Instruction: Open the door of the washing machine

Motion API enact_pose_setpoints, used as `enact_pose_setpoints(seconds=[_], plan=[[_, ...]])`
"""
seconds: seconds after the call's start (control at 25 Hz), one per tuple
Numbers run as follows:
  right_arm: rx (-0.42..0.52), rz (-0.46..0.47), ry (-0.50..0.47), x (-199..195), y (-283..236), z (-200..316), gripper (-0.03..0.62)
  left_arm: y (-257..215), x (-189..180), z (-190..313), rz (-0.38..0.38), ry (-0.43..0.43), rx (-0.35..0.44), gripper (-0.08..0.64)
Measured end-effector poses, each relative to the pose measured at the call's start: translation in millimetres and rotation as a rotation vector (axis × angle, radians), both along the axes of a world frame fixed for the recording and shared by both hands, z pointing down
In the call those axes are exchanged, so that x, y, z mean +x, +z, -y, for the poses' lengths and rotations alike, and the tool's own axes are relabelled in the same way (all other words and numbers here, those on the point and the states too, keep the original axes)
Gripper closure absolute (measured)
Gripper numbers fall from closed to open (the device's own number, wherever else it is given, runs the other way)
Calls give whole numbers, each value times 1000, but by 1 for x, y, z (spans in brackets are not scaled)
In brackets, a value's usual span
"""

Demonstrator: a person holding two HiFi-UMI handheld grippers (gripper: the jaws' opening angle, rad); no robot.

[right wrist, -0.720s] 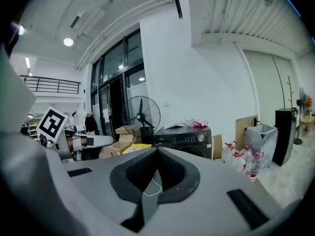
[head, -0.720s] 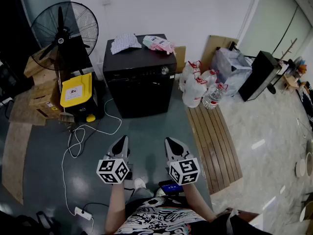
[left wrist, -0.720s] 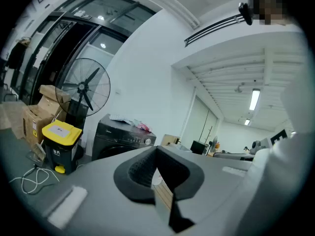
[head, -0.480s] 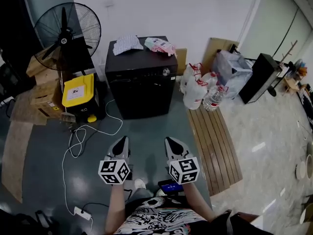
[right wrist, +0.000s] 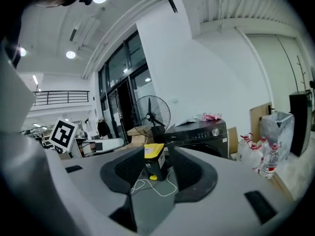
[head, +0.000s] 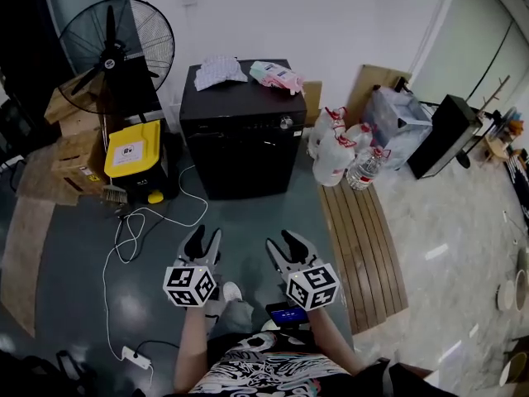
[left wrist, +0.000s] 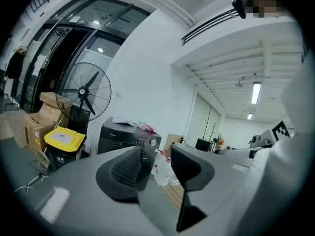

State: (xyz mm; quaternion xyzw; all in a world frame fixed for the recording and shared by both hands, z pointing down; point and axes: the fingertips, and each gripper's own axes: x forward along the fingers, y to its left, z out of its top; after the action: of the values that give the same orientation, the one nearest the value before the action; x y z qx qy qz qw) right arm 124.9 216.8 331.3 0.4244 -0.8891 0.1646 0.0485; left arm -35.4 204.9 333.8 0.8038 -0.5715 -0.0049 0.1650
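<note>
The black washing machine (head: 240, 135) stands against the white wall with its front door (head: 241, 165) closed and a silver knob (head: 286, 122) at the upper right. Both grippers are held low over the grey floor, well short of the machine. My left gripper (head: 203, 240) is open with nothing between its jaws. My right gripper (head: 284, 244) is also open and empty. In the left gripper view the machine (left wrist: 123, 136) shows beyond the left gripper (left wrist: 156, 154). In the right gripper view the machine (right wrist: 202, 132) lies to the right of the right gripper (right wrist: 157, 161).
A standing fan (head: 116, 40), cardboard boxes (head: 73, 143) and a yellow-lidded bin (head: 134, 157) stand left of the machine. Water bottles (head: 343, 151) and a slatted wooden board (head: 364, 238) are on the right. A white cable (head: 140, 226) trails over the floor. Cloth (head: 219, 71) and a pink packet (head: 277, 74) lie on top.
The jaws of both grippers have spread apart from a narrow stance. The head view has shifted slightly, and the machine sits a little lower and nearer in it.
</note>
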Motion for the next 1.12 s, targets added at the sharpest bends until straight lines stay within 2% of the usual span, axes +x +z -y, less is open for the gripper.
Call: enact_pose_setpoints(seconds=[0.12,0.32,0.56,0.72,0.92,1.12], plan=[[-18,-18,13,-8,13,32,390,14,-11,33,34,-3,-12,379],[-53,-54,38,-34,42,119,382,51,-43,124,92,0,-46,379],[-137,-83,68,-73,86,235,402,109,-85,244,170,67,-118,377],[-193,-119,85,-94,118,300,399,147,-106,308,192,111,-157,371],[-230,-165,85,-119,149,353,397,199,-119,369,220,194,-203,370],[-274,-190,91,-127,185,380,397,254,-124,404,226,239,-254,370]])
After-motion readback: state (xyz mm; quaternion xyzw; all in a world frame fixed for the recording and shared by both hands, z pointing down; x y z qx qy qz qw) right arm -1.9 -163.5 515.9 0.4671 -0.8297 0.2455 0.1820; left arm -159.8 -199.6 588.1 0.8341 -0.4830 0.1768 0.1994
